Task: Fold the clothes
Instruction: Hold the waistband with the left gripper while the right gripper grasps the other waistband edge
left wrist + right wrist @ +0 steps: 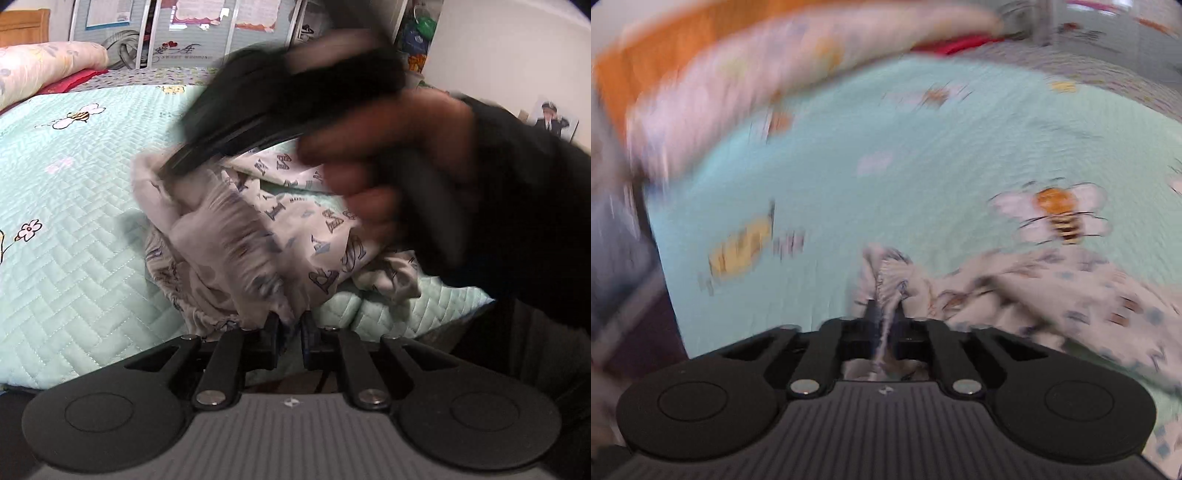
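Black fingers of the left gripper (290, 326) pinch a gathered fold of a white garment (258, 236) printed with blue and grey letters, the jaws drawn together on the cloth at the near edge of a bed. From that pinch the garment rises in a crumpled ridge and spreads over a mint-green quilted bedspread (74, 221) patterned with bees and small flowers. Across the upper right of the left wrist view, a person's hand (373, 184), blurred, grips the handle of the right gripper (166, 171), whose dark fingers reach down and left onto the far top of the bunched fabric; a black sleeve (524, 206) fills the right side of that view. Seen from the right wrist camera, the right gripper (884, 314) has its jaws closed on a thin twisted strip of the same garment (1034, 295), which runs back between the fingers toward the camera, while the rest of the cloth trails off to the right over the bedspread (886, 166). Everything beyond the gripper in this view is smeared, a bee motif (1056, 214) being the clearest mark on the cover. At the head of the bed lie a pale floral pillow (40, 66) and a strip of red fabric (74, 81), with an orange wooden headboard (24, 26) behind them.
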The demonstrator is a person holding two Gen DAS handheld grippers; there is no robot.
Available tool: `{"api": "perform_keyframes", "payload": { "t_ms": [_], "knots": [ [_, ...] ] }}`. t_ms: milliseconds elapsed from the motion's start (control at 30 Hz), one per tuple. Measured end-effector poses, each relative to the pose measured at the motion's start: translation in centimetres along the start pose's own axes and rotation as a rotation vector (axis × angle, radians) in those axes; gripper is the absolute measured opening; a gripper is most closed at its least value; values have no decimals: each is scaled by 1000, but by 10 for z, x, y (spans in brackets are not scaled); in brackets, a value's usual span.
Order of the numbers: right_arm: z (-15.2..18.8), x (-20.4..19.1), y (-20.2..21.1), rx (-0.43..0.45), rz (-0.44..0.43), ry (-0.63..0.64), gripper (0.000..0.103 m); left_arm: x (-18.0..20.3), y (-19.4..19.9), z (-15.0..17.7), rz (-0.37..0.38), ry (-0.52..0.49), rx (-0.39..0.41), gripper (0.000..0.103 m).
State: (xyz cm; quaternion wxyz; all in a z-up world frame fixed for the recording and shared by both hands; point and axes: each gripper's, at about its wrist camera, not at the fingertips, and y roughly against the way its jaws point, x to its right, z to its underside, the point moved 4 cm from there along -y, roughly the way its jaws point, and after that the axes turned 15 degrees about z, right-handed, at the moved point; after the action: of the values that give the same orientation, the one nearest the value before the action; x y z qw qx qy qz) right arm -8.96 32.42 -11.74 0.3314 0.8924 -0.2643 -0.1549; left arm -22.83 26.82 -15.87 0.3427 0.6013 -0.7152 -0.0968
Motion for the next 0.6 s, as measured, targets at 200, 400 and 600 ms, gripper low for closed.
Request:
{"api": "perform_keyframes", "payload": {
  "t_ms": [200,400,600],
  "knots": [
    [66,120,86,54,174,-92,4,2,3,-1,72,9,28,10],
    [156,138,113,-18,234,-91,5,17,13,-8,182,22,35,11],
    [143,117,127,117,198,-23,5,44,38,-27,166,-66,80,20]
  ]
}}
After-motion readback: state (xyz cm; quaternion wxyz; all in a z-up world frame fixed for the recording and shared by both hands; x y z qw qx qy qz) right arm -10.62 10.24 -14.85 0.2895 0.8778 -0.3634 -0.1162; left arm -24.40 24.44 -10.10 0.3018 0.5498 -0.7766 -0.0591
